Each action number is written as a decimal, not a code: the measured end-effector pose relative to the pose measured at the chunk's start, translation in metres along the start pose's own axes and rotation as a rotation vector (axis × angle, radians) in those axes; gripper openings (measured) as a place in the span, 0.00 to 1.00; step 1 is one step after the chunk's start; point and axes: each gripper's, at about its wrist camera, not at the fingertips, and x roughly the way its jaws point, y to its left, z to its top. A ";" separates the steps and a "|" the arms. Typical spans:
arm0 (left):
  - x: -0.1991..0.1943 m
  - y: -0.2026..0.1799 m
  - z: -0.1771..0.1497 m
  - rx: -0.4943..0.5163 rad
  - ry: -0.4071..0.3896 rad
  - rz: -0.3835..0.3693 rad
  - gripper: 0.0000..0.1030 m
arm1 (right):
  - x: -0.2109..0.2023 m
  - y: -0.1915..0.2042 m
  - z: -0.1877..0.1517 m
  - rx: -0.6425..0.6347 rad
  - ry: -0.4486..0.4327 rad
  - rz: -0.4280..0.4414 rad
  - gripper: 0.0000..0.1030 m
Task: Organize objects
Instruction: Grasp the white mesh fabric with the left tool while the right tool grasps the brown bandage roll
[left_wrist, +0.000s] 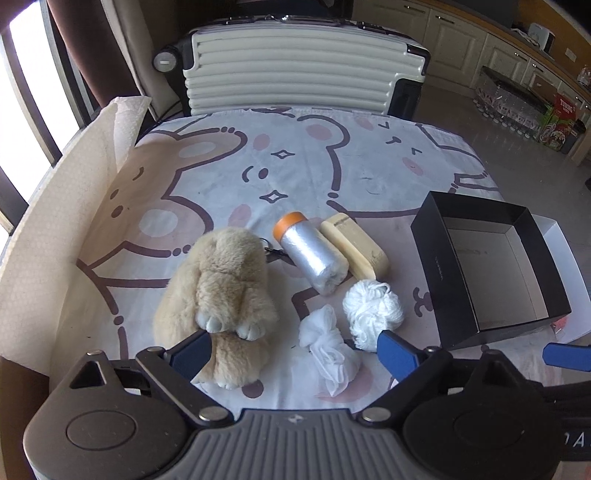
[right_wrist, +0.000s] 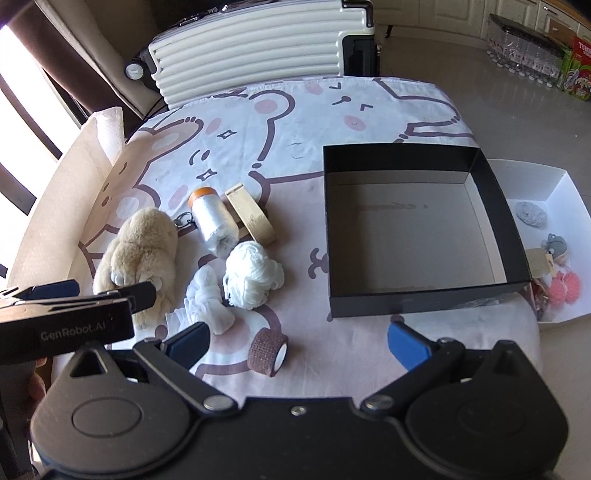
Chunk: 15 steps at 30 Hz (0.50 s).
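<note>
A tan plush toy (left_wrist: 218, 295) (right_wrist: 138, 254) lies on the cartoon-print cloth. Beside it are a plastic film roll with an orange end (left_wrist: 310, 254) (right_wrist: 214, 225), a beige block (left_wrist: 356, 245) (right_wrist: 251, 218), a white yarn ball (left_wrist: 371, 314) (right_wrist: 251, 275) and a knotted white cloth (left_wrist: 328, 347) (right_wrist: 208, 301). A brown bandage roll (right_wrist: 267, 349) lies near the front. An empty black box (left_wrist: 495, 269) (right_wrist: 413, 229) stands at the right. My left gripper (left_wrist: 295, 350) (right_wrist: 88, 291) is open, hovering over the plush toy's near end and the white cloth. My right gripper (right_wrist: 299, 341) is open above the bandage roll.
A white ribbed suitcase (left_wrist: 295, 62) (right_wrist: 251, 44) stands behind the table. A padded sheet (left_wrist: 62, 229) rises along the left edge. A white tray (right_wrist: 554, 236) at the right holds small toys. Bottles and boxes (left_wrist: 517, 107) sit on the floor at the far right.
</note>
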 end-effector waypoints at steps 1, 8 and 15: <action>0.004 -0.002 0.001 -0.006 0.007 -0.006 0.90 | 0.001 -0.001 0.000 -0.001 0.003 0.002 1.00; 0.035 -0.009 0.003 -0.029 0.082 -0.014 0.81 | 0.011 -0.016 0.000 0.054 0.036 0.011 0.91; 0.053 -0.011 0.005 -0.038 0.113 -0.040 0.73 | 0.038 -0.026 -0.004 0.159 0.116 0.115 0.77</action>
